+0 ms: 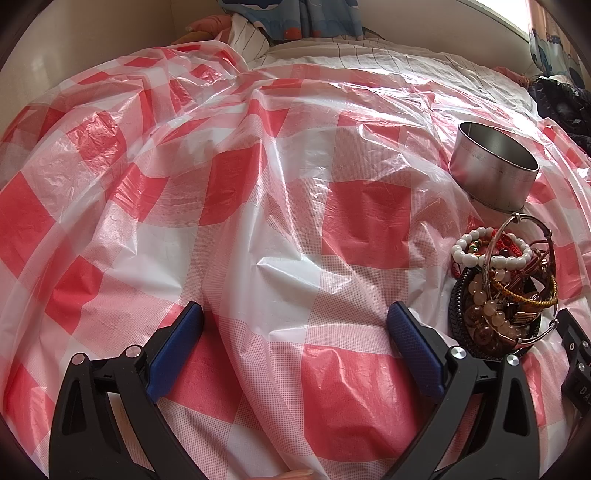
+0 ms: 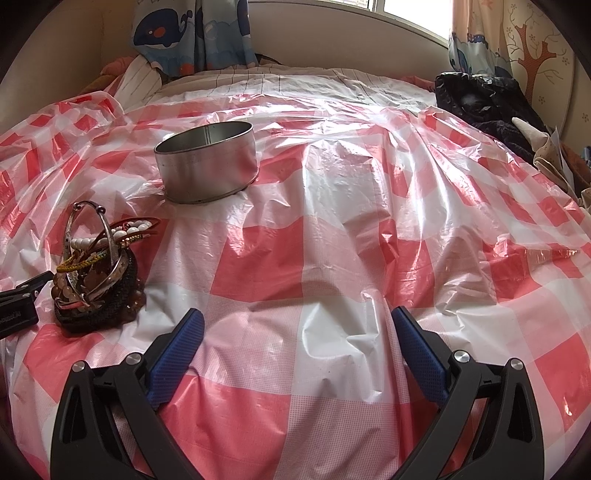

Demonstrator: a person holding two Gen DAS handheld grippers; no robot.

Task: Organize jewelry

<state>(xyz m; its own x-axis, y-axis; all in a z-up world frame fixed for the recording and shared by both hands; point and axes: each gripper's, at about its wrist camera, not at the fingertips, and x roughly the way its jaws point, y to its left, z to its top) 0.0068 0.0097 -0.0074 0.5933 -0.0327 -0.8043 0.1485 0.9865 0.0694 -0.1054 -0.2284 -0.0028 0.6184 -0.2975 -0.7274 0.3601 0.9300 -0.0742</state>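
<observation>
A heap of bracelets lies on the red-and-white checked plastic sheet: white beads, amber beads, a black braided band, silver bangles and red cords. Behind it stands a round, empty metal tin. My left gripper is open over bare sheet, left of the heap. In the right wrist view the bracelet heap is at the left, with the tin behind it. My right gripper is open with nothing between its fingers, to the right of the heap.
The sheet covers a soft, wrinkled bed. Dark clothing is piled at the back right. A striped pillow and whale-print curtains are at the far edge under a window. Part of the other gripper shows beside the heap.
</observation>
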